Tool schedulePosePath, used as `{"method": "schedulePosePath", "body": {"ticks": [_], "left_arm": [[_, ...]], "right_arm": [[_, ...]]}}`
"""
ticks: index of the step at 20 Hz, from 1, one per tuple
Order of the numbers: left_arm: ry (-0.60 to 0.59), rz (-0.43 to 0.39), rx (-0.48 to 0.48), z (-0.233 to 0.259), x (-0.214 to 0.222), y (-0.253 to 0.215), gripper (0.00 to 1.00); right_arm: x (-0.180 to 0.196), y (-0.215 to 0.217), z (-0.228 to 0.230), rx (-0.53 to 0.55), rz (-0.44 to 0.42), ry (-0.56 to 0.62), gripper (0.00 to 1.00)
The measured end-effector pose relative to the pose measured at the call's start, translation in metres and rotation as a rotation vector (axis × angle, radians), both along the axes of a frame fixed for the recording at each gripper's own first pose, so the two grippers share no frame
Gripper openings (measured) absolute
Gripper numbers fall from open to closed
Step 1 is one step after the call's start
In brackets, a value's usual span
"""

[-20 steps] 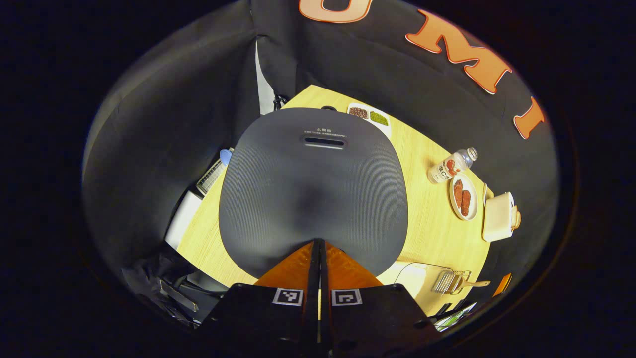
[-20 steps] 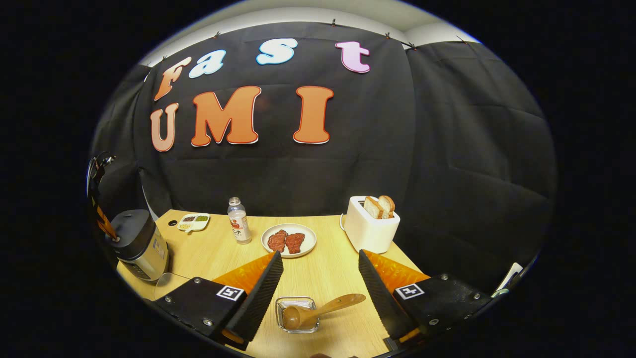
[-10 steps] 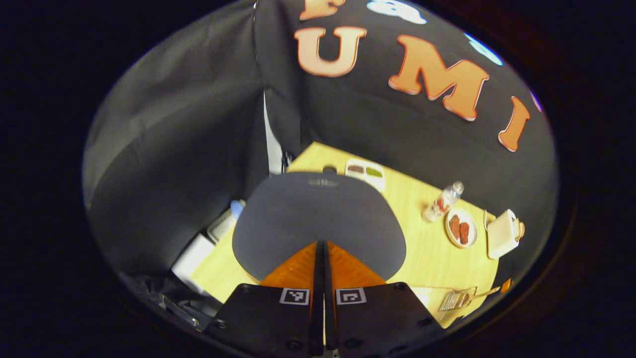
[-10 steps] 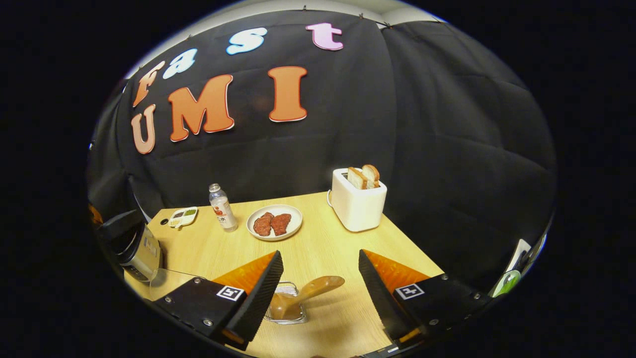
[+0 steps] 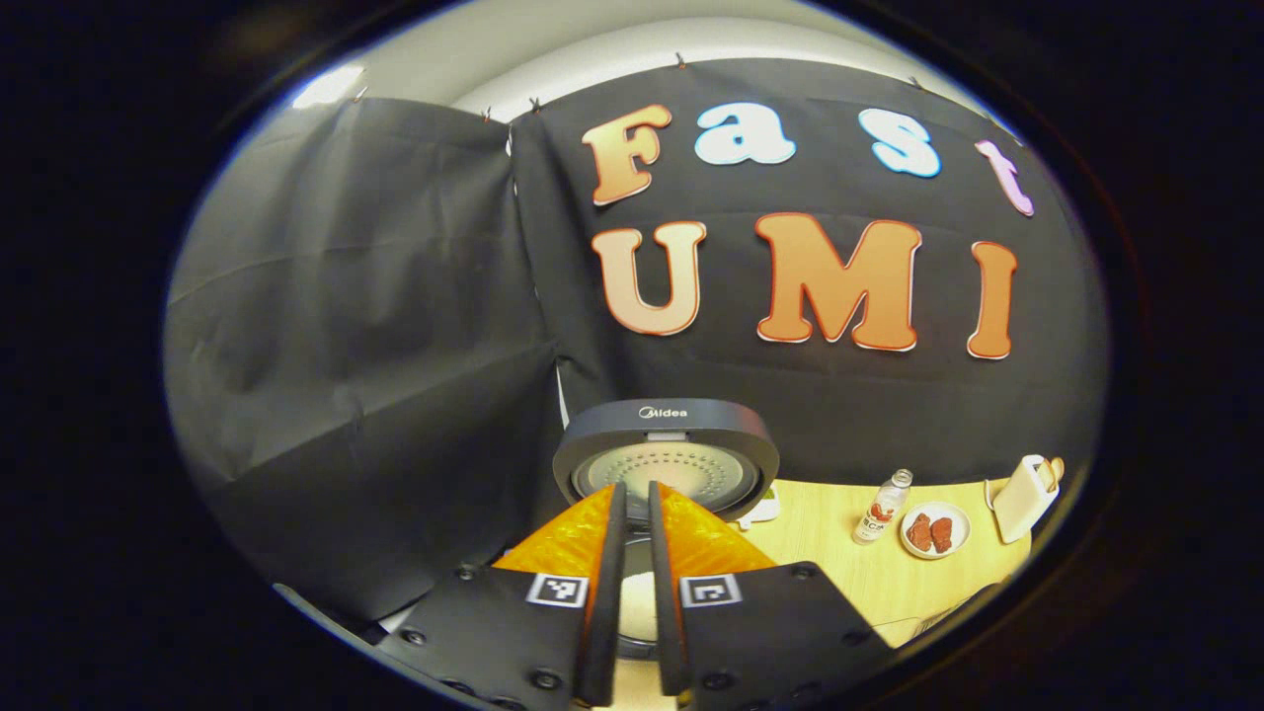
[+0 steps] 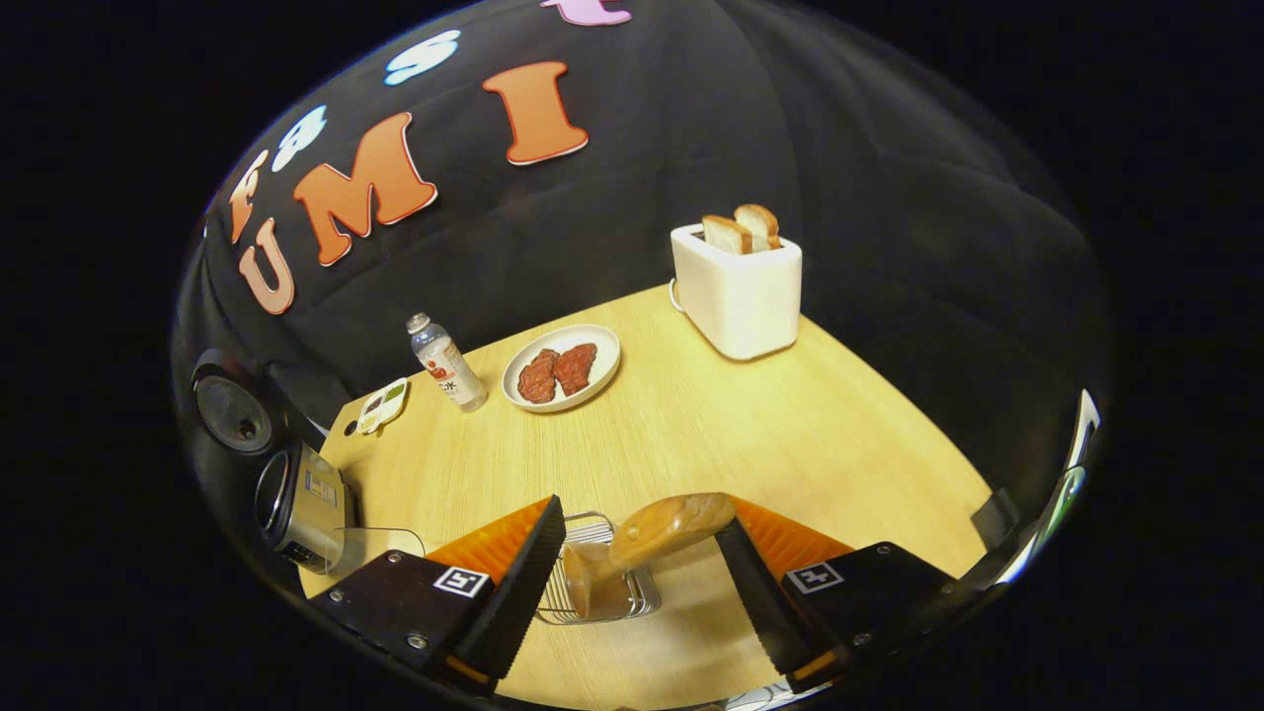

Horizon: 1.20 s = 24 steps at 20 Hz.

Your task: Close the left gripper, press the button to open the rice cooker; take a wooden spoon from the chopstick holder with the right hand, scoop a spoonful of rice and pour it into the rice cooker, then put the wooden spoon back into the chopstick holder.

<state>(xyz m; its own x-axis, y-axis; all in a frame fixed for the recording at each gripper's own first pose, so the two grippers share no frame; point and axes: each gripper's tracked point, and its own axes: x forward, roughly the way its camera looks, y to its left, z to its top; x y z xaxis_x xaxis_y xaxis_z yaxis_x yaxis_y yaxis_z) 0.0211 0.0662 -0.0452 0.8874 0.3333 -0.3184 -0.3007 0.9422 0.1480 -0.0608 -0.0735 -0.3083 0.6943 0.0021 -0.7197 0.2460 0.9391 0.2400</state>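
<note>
In the left gripper view my left gripper [image 5: 632,592] is clenched to a thin slit with nothing between the fingers. Just past them the rice cooker [image 5: 664,464] stands open, its lid raised so the perforated inner plate faces me. My own fingers cover most of the pot; through the slit I catch only a pale patch inside and cannot tell what it is.

In the right gripper view my right gripper [image 6: 640,578] is spread wide, gripping nothing. The wooden spoon [image 6: 652,538] sits between the fingers, bowl down in the wire chopstick holder [image 6: 597,592], its handle leaning up toward my right finger; whether it touches that finger I cannot tell. The holder's left side is hidden behind my left finger.

Far left on the table [image 6: 770,425] the rice cooker lies at the warped edge, hard to read. A clear container [image 6: 380,543] beside it is partly cut off by my gripper.
</note>
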Motion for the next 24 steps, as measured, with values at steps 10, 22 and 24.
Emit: {"method": "schedulePosePath", "body": {"ticks": [10,22,24], "left_arm": [[0.127,0.12,-0.046,-0.044,-0.059,0.0,0.67],[0.112,0.235,-0.068,-0.061,-0.09,-0.001,0.91],[0.107,0.221,-0.07,-0.063,-0.083,0.007,0.91]], "right_arm": [[0.005,0.029,-0.026,0.188,0.045,0.048,0.44],[0.017,0.032,0.024,0.124,0.141,-0.043,0.14],[0.023,0.04,0.049,0.104,0.129,-0.094,0.13]]}}
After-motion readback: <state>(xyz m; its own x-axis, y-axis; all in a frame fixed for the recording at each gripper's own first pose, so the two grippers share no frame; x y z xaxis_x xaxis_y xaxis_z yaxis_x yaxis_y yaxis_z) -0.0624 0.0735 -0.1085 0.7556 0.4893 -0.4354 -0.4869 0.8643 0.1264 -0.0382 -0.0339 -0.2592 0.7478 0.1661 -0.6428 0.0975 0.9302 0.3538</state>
